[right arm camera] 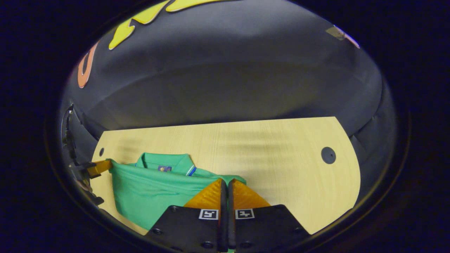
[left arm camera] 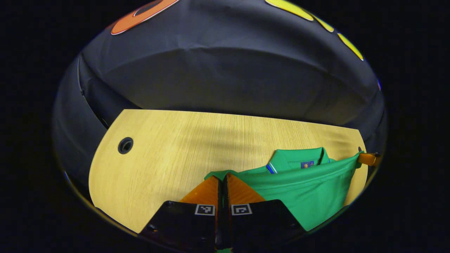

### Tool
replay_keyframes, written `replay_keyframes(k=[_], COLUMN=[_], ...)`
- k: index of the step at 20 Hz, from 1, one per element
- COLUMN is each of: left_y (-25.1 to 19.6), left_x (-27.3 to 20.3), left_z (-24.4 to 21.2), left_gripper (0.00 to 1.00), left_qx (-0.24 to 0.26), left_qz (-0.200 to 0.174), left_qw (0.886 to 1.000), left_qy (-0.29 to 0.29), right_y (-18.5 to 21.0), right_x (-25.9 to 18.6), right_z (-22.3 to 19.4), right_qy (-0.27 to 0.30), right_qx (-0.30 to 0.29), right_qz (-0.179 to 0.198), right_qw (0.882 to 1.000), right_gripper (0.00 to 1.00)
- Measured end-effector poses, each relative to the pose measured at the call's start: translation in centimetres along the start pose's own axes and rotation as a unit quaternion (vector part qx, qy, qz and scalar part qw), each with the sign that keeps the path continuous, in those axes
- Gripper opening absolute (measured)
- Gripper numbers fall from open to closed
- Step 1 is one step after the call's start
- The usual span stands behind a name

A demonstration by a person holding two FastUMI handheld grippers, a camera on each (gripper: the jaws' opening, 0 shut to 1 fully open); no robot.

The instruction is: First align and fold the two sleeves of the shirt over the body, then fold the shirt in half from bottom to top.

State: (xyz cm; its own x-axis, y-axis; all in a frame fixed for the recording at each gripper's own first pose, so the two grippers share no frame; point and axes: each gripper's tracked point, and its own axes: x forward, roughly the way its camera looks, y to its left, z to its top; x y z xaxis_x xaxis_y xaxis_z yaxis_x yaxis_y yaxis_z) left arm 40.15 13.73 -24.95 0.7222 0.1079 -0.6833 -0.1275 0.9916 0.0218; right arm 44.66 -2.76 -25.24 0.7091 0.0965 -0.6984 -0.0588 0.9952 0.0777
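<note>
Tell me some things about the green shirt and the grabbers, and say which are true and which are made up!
1. The green polo shirt lies on a wooden table. True.
2. The left gripper is wide open. False: its fingers are closed on the shirt's edge.
3. The right gripper pinches the shirt too. True.
4. The shirt's collar is red. False: it is green with a blue and white stripe.
5. The table has a round hole. True.

Shirt (left arm camera: 309, 189) on table (left arm camera: 168, 147), between claws.
</note>
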Motion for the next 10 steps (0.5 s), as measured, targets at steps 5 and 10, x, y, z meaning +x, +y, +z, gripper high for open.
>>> replay_keyframes(k=[5, 10], left_y=[0.3, 0.0], left_x=[1.2, 0.7], left_z=[-1.4, -1.9], left_gripper=[0.03, 0.64], left_qx=[0.009, -0.005], left_qz=[-0.002, -0.010], left_qw=[1.000, 0.999], left_qy=[0.021, 0.030], right_y=[0.1, -0.1], right_x=[2.0, 1.1], right_z=[-1.0, -0.5], right_qy=[0.010, 0.001], right_qx=[0.009, -0.010], right_qz=[-0.002, -0.018], right_qw=[1.000, 1.000], right_gripper=[0.03, 0.37])
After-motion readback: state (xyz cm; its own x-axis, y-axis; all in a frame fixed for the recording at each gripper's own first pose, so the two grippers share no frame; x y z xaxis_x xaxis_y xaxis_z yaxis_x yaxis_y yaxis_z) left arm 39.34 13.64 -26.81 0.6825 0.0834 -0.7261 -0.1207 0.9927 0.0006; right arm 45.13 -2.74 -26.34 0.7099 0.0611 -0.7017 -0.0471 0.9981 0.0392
